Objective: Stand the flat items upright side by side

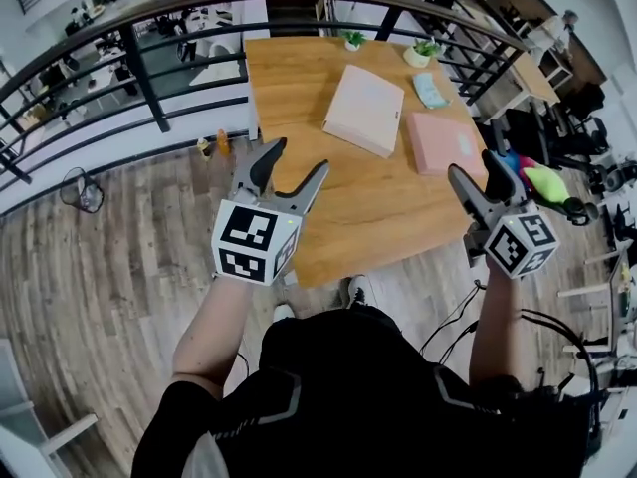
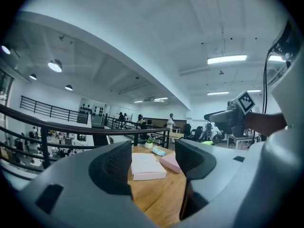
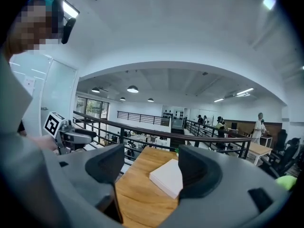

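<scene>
Jaws spread, empty: left gripper [image 1: 299, 157], right gripper [image 1: 475, 164]; white box [image 1: 364, 110], pink box [image 1: 444, 142] flat, broad faces up.

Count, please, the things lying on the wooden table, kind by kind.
Boxes: 2, a white box and a pink box
Potted plants: 2
Blue packet: 1
Total: 5
</scene>
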{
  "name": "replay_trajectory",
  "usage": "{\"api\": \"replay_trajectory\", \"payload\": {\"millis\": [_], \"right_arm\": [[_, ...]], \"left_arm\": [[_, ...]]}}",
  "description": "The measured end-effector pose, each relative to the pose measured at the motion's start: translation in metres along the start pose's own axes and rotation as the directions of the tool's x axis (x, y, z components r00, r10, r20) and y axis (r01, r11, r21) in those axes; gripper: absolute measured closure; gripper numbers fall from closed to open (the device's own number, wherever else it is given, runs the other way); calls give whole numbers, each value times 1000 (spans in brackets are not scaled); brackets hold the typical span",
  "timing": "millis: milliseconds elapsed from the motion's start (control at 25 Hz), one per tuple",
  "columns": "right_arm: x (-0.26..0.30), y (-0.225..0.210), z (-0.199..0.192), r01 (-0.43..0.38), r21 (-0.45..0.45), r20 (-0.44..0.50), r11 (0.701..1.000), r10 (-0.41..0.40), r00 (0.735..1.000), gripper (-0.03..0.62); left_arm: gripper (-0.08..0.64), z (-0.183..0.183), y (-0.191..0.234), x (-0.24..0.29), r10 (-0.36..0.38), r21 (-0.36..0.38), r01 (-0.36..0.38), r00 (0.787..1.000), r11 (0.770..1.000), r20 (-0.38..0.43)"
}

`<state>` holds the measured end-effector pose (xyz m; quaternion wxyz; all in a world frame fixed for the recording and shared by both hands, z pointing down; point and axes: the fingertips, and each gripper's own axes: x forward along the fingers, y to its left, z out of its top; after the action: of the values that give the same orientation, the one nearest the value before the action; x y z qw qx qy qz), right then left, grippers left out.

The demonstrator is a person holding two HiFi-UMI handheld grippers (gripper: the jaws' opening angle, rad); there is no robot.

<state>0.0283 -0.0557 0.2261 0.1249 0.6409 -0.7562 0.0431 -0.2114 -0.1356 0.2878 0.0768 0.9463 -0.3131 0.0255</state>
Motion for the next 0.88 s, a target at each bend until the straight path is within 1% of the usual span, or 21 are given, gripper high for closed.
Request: {"api": "replay_trajectory", "payload": {"millis": [80,200,240,360,440,600,640,760,880], "right_arm": [[10,-9,-1,-14,6,13,1000,14,1000,235],[27,-35,1,-35,5,33,999,35,999,235],[32,-48,1,-36,0,37,999,36,999,235],[47,-90,0,-45,14,57,999,44,997,236],[61,-115,-2,-72,31,69,997,70,995,236],[92,-162,-20,-134,74,71,988,129,989,236],[101,-174,-26,-147,85,70,986,141,988,236],[124,-209,-44,-167,98,48,981,163,985,236],[147,-243,-60,-186,108,30,977,184,983,236]], "left_arm": [[259,0,4,8,20,5,-20,1000,1000,-18],[259,-11,10,26,81,28,-78,991,997,-109],[259,-12,11,32,97,37,-93,987,995,-126],[259,-11,11,49,136,27,-134,980,991,-142],[259,-11,10,64,163,15,-163,974,987,-157],[259,-13,-1,99,232,74,-222,958,972,-169],[259,-18,-5,110,238,73,-229,955,971,-178],[259,-39,-16,145,249,33,-248,943,968,-222],[259,-58,-21,174,292,-1,-302,920,953,-262]]}}
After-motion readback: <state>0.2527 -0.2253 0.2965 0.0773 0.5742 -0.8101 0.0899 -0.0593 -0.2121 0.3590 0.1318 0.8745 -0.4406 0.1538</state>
